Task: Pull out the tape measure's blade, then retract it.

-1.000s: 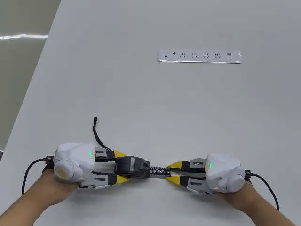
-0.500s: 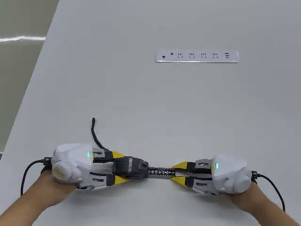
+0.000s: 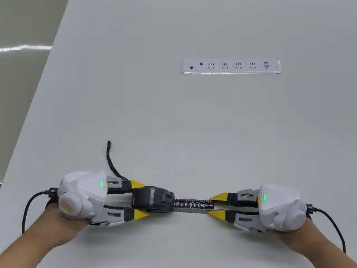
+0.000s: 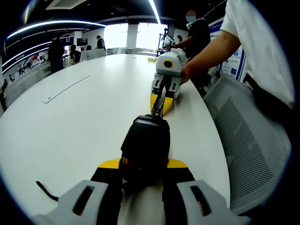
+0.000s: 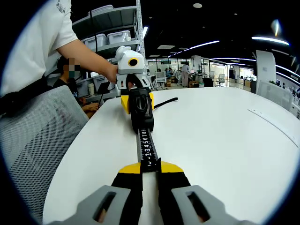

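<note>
A black tape measure case [image 3: 154, 199] lies near the front edge of the white table, clamped between the yellow-tipped jaws of my left gripper [image 3: 138, 199]; up close the case [image 4: 146, 146] sits between those jaws. Its blade [image 3: 192, 205], black with white numbers, stretches a short way to the right. My right gripper [image 3: 218, 206] is shut on the blade's end. In the right gripper view the blade [image 5: 145, 144] runs from my right gripper [image 5: 149, 169] back to the case [image 5: 140, 108]. A black wrist strap [image 3: 113, 159] trails from the case across the table.
A white power strip [image 3: 231, 66] lies flat on the table [image 3: 167, 111] toward the far side. The table's left edge [image 3: 40, 95] drops to a grey floor. Cables trail from both grippers toward the person. A mesh chair [image 4: 253, 140] stands beside the table.
My right gripper has moved to the right, away from the case, and more of the numbered blade shows between the two grippers. The left gripper holds the case in about the same place.
</note>
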Available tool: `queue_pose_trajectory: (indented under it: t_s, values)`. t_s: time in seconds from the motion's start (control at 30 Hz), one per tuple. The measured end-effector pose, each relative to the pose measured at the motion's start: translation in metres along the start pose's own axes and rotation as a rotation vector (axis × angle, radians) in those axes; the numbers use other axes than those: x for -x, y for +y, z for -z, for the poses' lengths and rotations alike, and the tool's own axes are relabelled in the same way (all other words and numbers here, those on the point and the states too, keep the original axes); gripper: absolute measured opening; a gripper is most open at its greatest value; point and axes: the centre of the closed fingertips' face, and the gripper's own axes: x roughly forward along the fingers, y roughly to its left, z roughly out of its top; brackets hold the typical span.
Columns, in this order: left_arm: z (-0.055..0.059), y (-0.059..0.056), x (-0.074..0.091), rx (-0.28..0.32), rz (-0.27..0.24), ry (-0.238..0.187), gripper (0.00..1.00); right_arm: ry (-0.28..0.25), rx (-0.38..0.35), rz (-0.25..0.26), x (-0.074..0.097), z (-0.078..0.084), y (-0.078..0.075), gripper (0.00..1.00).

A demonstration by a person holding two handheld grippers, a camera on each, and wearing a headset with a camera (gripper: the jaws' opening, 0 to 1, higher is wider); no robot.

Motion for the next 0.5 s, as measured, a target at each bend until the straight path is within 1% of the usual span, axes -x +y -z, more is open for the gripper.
queue_pose_trajectory:
  t_s: [0.5]
  values:
    - [0.0,0.0,0.001,0.002,0.001,0.002,0.28,-0.006,-0.016,0.011,0.014,0.005,-0.002,0.09]
